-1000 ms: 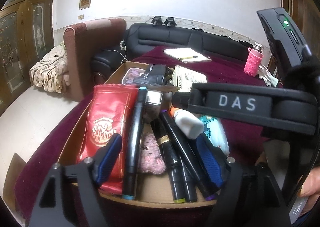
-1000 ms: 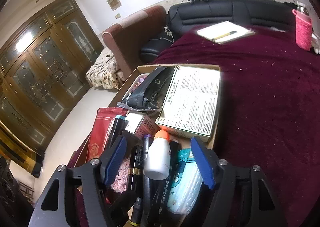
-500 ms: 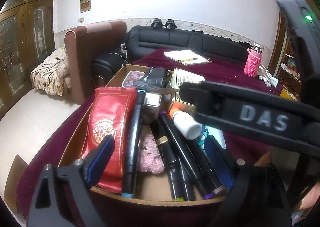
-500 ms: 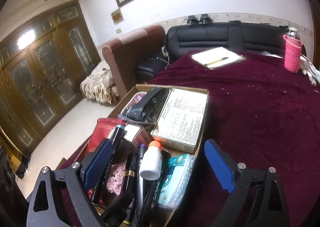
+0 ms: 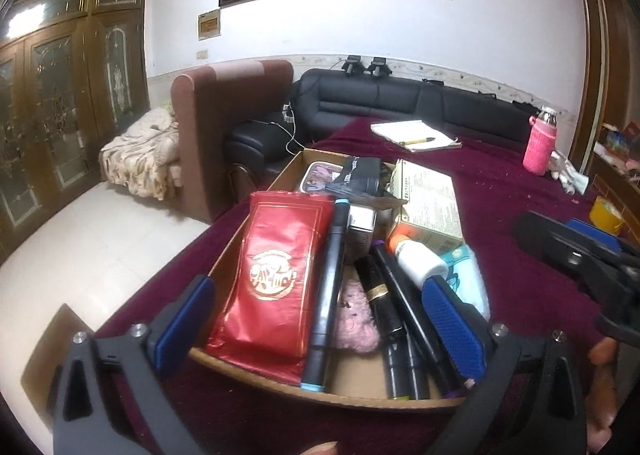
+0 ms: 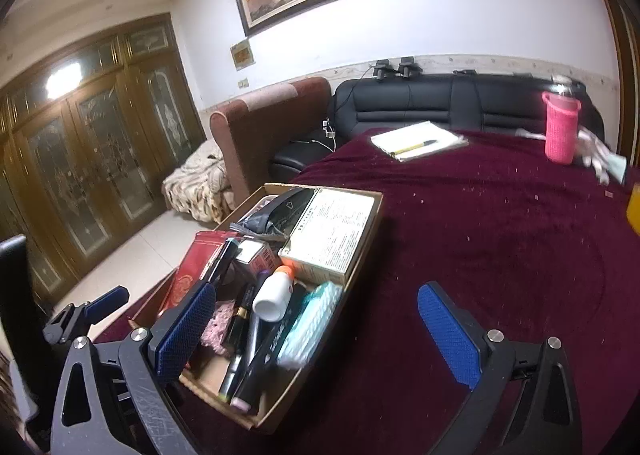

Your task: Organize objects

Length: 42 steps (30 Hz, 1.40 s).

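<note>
With both sets of fingers opening wide and pinching nothing, I've got the left gripper (image 5: 320, 319) over the cardboard box (image 5: 256, 251) on the table; right gripper (image 6: 320, 319) has swung off it. Box looks packed, sorting's prob done.

The print on the pale box (image 6: 332, 231) in the cardboard box (image 6: 360, 251) is too small to read, and the tin (image 5: 318, 177) at the far end lies mostly hidden under a black pouch (image 5: 360, 175). The pink fluffy thing (image 5: 354, 319) is half covered by the markers (image 5: 404, 311) and cannot be identified. In the right wrist view the pink bottle (image 6: 560, 127) is smeared, and a yellow thing (image 6: 634, 207) is cut off by the frame's edge.
</note>
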Each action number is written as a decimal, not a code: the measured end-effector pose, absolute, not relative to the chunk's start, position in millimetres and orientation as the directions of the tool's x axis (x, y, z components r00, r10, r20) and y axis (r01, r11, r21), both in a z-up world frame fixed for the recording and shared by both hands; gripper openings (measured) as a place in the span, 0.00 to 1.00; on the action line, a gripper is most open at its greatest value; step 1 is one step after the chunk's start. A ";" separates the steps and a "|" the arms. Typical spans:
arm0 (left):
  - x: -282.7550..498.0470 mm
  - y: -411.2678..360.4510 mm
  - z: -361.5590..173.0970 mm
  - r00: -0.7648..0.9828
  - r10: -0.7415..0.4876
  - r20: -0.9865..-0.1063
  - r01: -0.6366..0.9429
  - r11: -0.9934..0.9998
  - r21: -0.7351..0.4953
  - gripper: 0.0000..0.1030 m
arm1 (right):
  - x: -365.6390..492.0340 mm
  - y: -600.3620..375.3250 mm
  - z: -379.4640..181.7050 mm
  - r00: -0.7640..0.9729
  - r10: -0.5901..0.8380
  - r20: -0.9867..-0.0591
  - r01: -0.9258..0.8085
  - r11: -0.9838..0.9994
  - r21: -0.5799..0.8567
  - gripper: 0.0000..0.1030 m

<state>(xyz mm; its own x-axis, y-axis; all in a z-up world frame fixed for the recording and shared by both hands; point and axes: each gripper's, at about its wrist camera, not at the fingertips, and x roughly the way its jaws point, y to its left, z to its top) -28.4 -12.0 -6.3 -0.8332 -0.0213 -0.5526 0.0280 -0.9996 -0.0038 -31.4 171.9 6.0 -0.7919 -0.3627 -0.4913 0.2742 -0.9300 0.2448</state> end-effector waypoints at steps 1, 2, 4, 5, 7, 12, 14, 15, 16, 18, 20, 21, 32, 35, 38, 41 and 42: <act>-27.4 -11.1 -6.1 -0.830 -0.036 -0.556 0.033 -0.999 0.016 1.00 | -30.6 172.8 5.8 -0.789 -0.371 -0.489 0.280 -0.927 0.251 1.00; -26.8 -8.6 -5.8 -0.824 -0.059 -0.563 0.042 -0.998 0.042 1.00 | -29.6 173.7 5.5 -0.789 -0.376 -0.486 0.284 -0.925 0.254 1.00; -22.2 -7.0 -4.7 -0.821 -0.085 -0.565 0.052 -0.996 0.074 1.00 | -24.6 173.4 6.4 -0.791 -0.373 -0.485 0.286 -0.926 0.246 1.00; -19.5 -6.2 -3.9 -0.823 -0.091 -0.560 0.050 -0.995 0.088 1.00 | -22.5 173.2 7.1 -0.792 -0.374 -0.483 0.288 -0.926 0.245 1.00; -12.9 -7.7 -2.6 -0.838 -0.070 -0.541 0.024 -0.996 0.091 1.00 | -13.0 174.0 10.3 -0.814 -0.345 -0.468 0.267 -0.937 0.226 1.00; -10.8 -17.9 -3.6 -0.823 -0.064 -0.564 0.052 -0.998 0.037 1.00 | 19.1 178.1 9.0 -0.879 -0.323 -0.351 0.276 -0.945 0.178 1.00; -12.2 -21.6 -3.6 -0.818 -0.090 -0.568 0.085 -0.996 0.035 1.00 | 18.7 179.5 2.7 -0.848 -0.376 -0.374 0.318 -0.925 0.209 1.00; -12.6 -22.2 -3.3 -0.821 -0.107 -0.561 0.102 -0.994 0.040 1.00 | 17.0 179.1 -2.8 -0.823 -0.399 -0.405 0.333 -0.916 0.225 1.00; -13.2 -22.3 -2.9 -0.823 -0.119 -0.556 0.114 -0.993 0.043 1.00 | 15.2 178.7 -5.7 -0.808 -0.408 -0.425 0.339 -0.912 0.232 1.00; -15.5 -21.4 -1.7 -0.827 -0.130 -0.547 0.129 -0.991 0.042 1.00 | 13.2 177.5 -7.2 -0.804 -0.397 -0.442 0.332 -0.917 0.221 1.00; -19.8 -17.4 -0.2 -0.828 -0.130 -0.545 0.127 -0.991 0.044 1.00 | 12.4 175.4 -6.1 -0.811 -0.377 -0.447 0.327 -0.926 0.187 1.00; -21.9 -14.9 0.3 -0.827 -0.128 -0.548 0.122 -0.991 0.047 1.00 | 11.0 175.0 -6.1 -0.810 -0.371 -0.454 0.325 -0.928 0.180 1.00; -30.8 21.3 0.3 -0.837 -0.207 -0.507 0.093 -0.966 0.242 1.00 | 17.3 166.4 -9.9 -0.805 -0.374 -0.461 0.348 -0.926 0.146 1.00; -30.3 13.9 -1.7 -0.832 -0.169 -0.528 0.075 -0.978 0.195 1.00 | 20.6 160.9 -9.5 -0.812 -0.368 -0.454 0.357 -0.927 0.114 1.00; -30.0 11.6 -3.2 -0.829 -0.198 -0.523 0.098 -0.972 0.213 1.00 | 20.8 159.1 -9.7 -0.811 -0.369 -0.453 0.361 -0.926 0.108 1.00; -29.7 8.3 -2.4 -0.826 -0.221 -0.519 0.119 -0.968 0.222 1.00 | 23.2 158.1 -7.9 -0.816 -0.371 -0.443 0.364 -0.926 0.105 1.00; -29.1 7.2 -2.3 -0.825 -0.229 -0.517 0.126 -0.965 0.228 1.00 | 23.5 157.7 -7.7 -0.817 -0.372 -0.440 0.365 -0.925 0.103 1.00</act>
